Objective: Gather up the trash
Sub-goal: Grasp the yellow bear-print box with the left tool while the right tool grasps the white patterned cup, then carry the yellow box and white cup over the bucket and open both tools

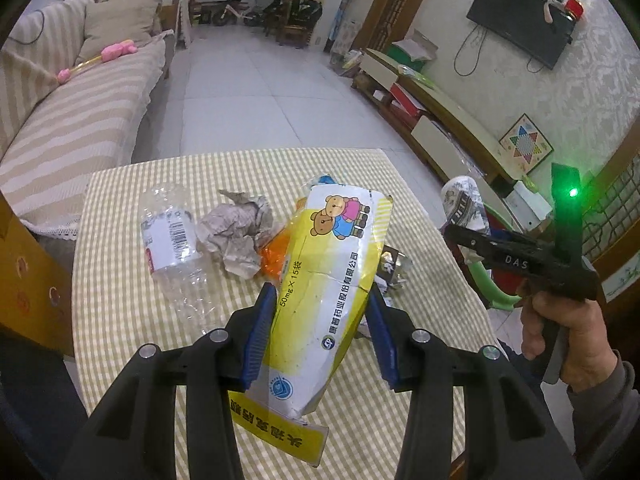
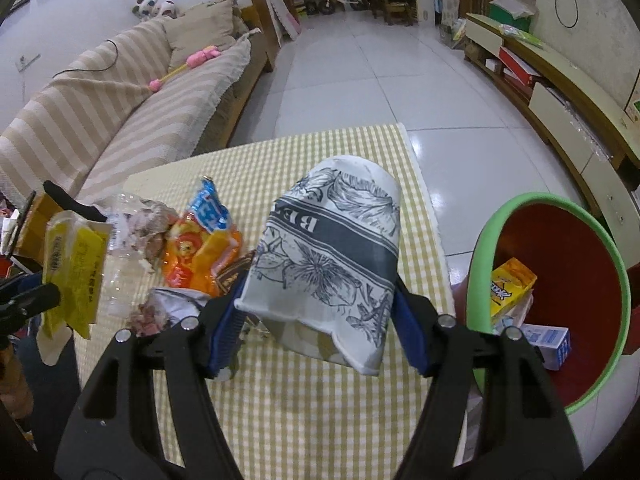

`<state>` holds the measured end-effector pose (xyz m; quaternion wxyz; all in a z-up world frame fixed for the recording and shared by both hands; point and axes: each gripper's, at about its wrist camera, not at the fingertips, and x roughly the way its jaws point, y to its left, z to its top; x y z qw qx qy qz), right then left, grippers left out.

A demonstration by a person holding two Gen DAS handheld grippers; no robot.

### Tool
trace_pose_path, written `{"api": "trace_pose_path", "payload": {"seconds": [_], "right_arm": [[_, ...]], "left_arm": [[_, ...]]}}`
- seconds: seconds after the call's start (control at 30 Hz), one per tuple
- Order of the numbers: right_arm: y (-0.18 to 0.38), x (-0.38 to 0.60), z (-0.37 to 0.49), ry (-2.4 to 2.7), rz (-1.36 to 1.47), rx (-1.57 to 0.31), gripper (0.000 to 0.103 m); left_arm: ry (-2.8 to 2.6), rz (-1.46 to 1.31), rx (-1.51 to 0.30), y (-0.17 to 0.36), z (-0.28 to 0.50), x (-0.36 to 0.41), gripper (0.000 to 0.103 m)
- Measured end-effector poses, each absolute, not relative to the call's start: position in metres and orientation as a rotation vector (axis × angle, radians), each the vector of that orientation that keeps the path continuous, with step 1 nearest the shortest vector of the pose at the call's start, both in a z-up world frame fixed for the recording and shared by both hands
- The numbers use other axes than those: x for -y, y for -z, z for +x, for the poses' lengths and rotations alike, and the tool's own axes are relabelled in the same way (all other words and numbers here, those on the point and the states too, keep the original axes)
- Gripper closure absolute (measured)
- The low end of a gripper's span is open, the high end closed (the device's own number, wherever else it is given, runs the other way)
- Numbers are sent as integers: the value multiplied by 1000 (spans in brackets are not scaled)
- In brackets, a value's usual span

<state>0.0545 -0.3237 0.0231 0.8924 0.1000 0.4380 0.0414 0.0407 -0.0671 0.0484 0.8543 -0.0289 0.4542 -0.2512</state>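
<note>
We grip the yellow packet [image 1: 320, 280] in our left claw [image 1: 322, 332] and the crushed paper cup [image 2: 332, 256] in our right claw [image 2: 320, 328], both lifted off the table [image 2: 304, 400], likely for dropping. Beside the table's right edge, the bin [image 2: 480, 280] already holds a yellow carton [image 2: 512, 284] and a white box [image 2: 550, 340]. A bottle [image 1: 172, 240] and wrappers [image 2: 200, 248] remain on the table.

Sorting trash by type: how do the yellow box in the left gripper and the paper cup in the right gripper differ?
The yellow box is flattened, with cartoon bears; the paper cup keeps its round shape, grey with flower drawings. The box is torn at one end; the cup's rim is dented. Both are held above the table.
</note>
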Motion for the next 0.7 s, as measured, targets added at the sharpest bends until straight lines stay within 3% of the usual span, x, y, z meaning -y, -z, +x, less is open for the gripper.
{"api": "trace_pose_path", "payload": {"seconds": [0.7], "right_arm": [[-49, 388, 22, 14, 234, -844, 38]], "left_arm": [[668, -36, -915, -83, 68, 167, 60]]}}
